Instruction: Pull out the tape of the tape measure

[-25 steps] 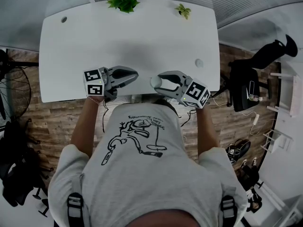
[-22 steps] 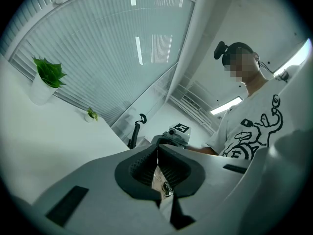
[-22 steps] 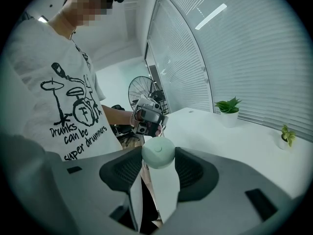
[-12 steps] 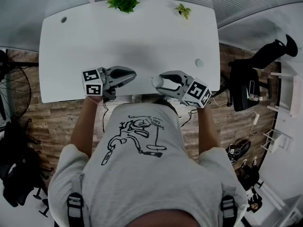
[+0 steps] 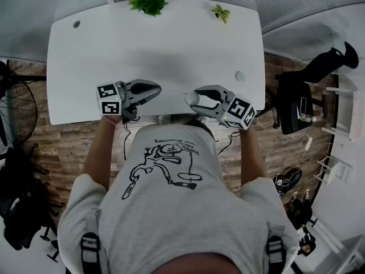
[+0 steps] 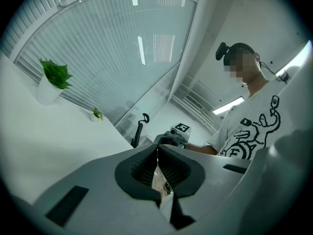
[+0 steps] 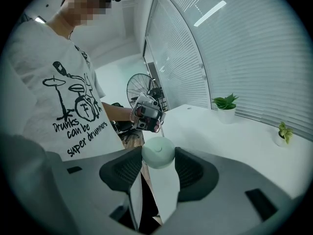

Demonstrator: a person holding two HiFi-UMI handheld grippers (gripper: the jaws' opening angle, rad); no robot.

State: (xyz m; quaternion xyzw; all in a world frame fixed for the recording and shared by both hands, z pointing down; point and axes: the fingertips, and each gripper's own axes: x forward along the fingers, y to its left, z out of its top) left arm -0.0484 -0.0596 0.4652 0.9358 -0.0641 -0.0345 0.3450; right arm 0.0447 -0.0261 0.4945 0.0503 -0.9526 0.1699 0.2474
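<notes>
Tape measure is sitting clamped in the right tongs over the desk's near edge while the left tongs are pinching its tape tip, seemingly poised for pulling apart.

Head view looks steeply down; left gripper view faces right gripper, right gripper view faces left gripper.
</notes>
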